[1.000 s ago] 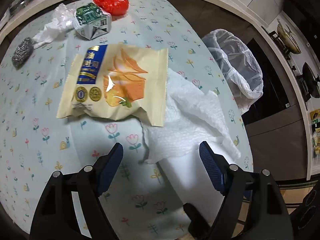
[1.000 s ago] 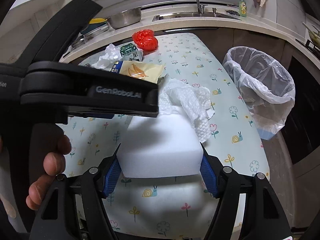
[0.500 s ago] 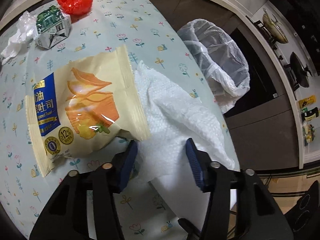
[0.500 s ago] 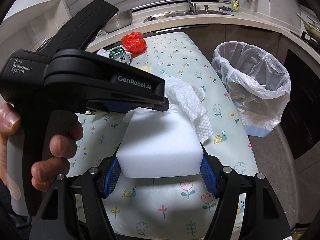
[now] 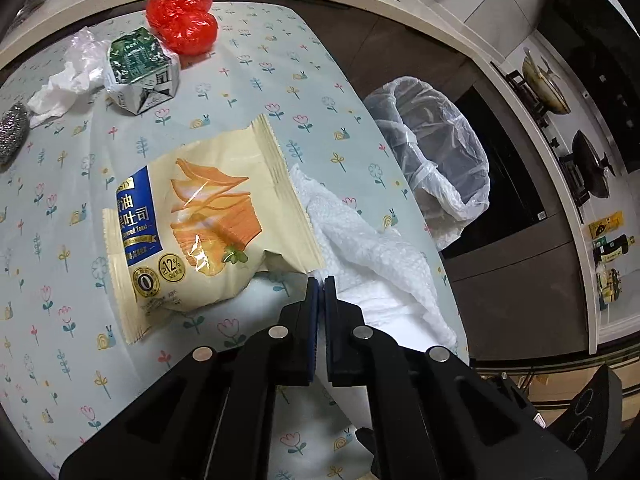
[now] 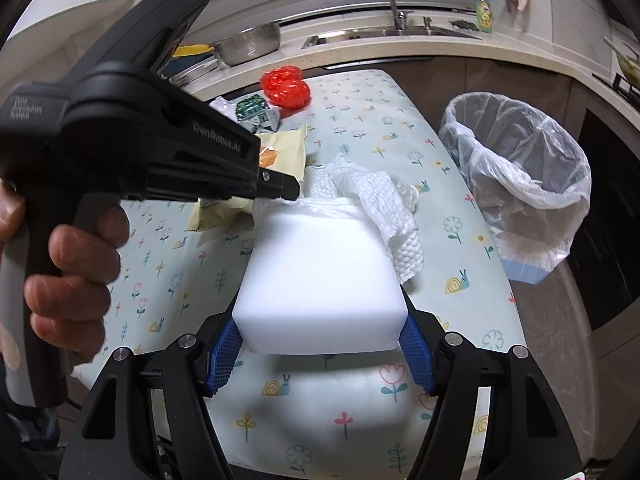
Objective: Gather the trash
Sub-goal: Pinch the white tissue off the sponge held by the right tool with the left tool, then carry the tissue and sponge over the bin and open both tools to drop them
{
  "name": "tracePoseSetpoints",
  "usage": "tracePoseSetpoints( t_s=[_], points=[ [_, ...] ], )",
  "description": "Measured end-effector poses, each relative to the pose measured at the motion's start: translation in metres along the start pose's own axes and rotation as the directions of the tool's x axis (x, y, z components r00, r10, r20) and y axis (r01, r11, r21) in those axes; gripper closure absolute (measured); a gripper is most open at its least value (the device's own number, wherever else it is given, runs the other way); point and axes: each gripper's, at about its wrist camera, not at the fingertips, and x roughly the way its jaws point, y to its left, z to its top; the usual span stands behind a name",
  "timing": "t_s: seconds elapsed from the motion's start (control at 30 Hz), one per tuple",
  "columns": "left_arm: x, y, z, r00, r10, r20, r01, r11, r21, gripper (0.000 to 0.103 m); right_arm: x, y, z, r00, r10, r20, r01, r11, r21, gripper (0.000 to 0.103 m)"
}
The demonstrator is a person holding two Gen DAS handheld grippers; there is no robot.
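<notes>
Tabletop [image 5: 248, 64]: left gripper [image 5: 321, 282] jaws, earlier apart, now pinch paper towel [image 5: 360, 240].

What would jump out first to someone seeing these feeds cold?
Probably the big white foam block clamped in the right tongs, filling the near middle of the right wrist view. Next, the yellow toast wrapper at the table's middle, overlapping the crumpled paper towel, with the left tongs shut at its near corner. The lined trash bin stands beside the table's right edge.
</notes>
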Motion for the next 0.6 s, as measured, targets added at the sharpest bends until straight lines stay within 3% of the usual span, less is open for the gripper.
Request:
tracePoseSetpoints(
  t_s=[0.27,0.6],
  points=[
    [-0.042,0.026,0.011,0.989,0.082,0.123,-0.076,0.996,-0.055,0.101,0.001,0.004,0.003,1.000,-0.021,-0.012,0.021,1.000,0.013,0.038],
    [-0.072,0.065,0.017,0.975,0.135,0.179,-0.110,0.984,-0.144,0.101,-0.012,-0.017,0.031,0.994,-0.089,0.064,0.086,0.995,0.046,0.037]
  ],
)
